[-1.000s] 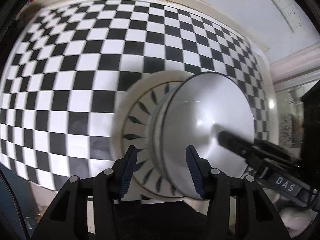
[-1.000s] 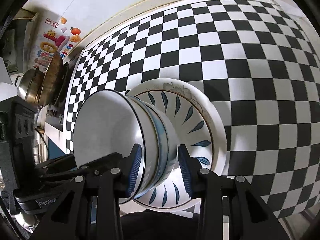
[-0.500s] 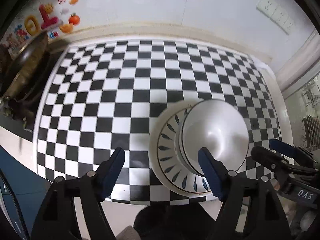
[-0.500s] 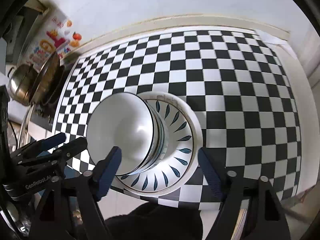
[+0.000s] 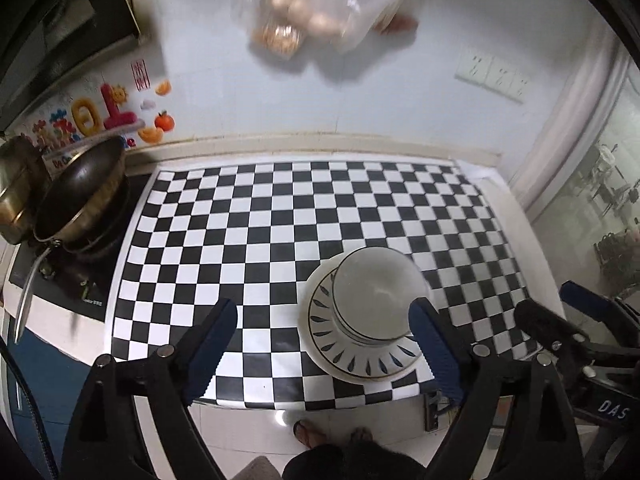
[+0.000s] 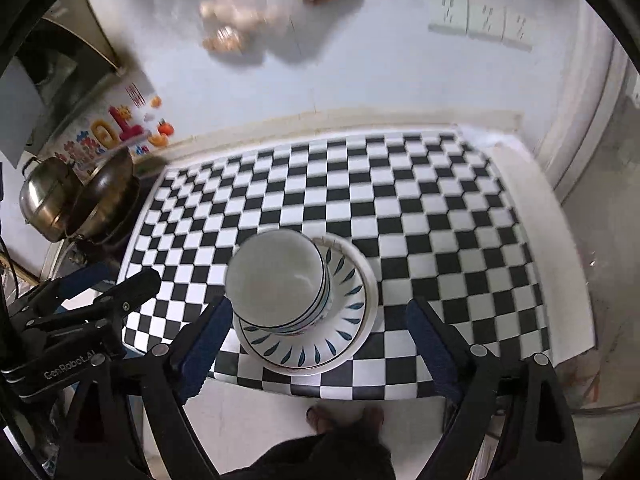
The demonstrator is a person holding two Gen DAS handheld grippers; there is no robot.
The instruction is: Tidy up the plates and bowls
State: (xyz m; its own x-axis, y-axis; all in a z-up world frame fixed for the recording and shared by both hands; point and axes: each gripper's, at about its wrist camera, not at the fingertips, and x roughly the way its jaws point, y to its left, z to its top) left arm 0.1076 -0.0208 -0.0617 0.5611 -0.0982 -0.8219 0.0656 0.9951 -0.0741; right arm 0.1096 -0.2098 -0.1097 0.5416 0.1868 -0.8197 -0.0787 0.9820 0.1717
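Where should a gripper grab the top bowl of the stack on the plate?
Grip the top bowl by its rim, one finger inside and one outside, from straight above. It sits upright and nested in the bowls beneath on the leaf-pattern plate, so its wall is covered; likely only the rim is free.

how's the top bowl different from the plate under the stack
The top bowl is deep and plain white inside with a thin dark rim; the plate is flat, wider, and ringed with blue leaf marks. The top bowl sits highest on the stack, while the plate rests directly on the checkered mat. Both are round, white and upright.
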